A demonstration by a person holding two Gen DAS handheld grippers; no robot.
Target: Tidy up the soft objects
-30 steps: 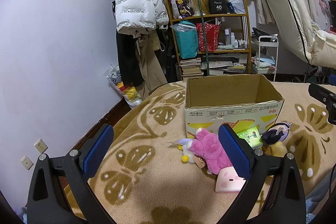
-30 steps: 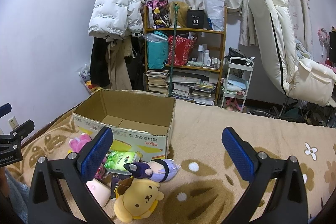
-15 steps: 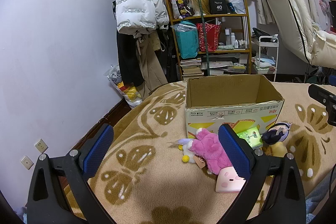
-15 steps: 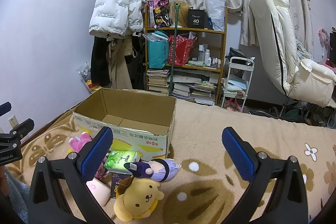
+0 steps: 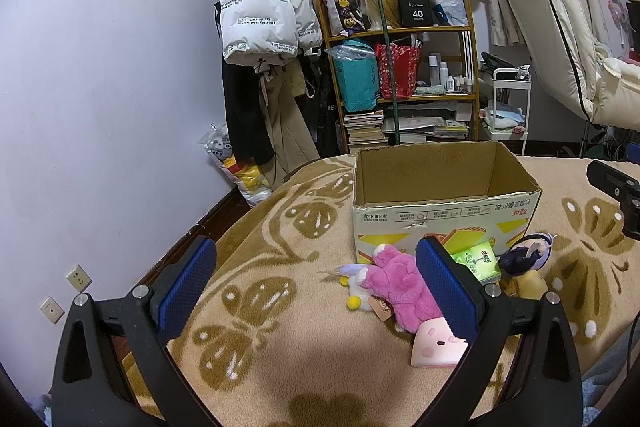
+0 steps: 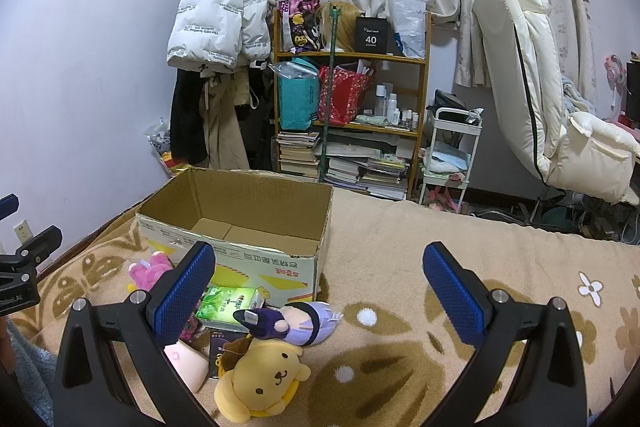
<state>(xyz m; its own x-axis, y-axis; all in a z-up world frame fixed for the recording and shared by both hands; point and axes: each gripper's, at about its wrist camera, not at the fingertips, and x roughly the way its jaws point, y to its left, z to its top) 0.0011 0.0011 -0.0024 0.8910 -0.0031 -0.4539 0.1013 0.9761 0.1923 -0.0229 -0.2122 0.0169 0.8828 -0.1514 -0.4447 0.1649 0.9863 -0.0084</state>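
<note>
An open, empty cardboard box (image 5: 440, 215) (image 6: 240, 251) stands on the brown patterned blanket (image 5: 280, 307). In front of it lie a pink plush (image 5: 400, 291) (image 6: 148, 269), a pale pink soft item (image 5: 438, 345) (image 6: 186, 363), a green tissue pack (image 5: 478, 261) (image 6: 230, 303), a purple-haired doll (image 5: 526, 255) (image 6: 296, 319) and a yellow dog plush (image 6: 260, 379). My left gripper (image 5: 314, 281) is open and empty, hovering short of the pink plush. My right gripper (image 6: 318, 293) is open and empty above the toys.
A wooden shelf (image 6: 352, 115) with bags, bottles and books stands behind the bed, beside hanging coats (image 5: 260, 27). A white cart (image 6: 448, 155) and a cream recliner (image 6: 536, 87) are at the right. The wall (image 5: 100, 87) is to the left.
</note>
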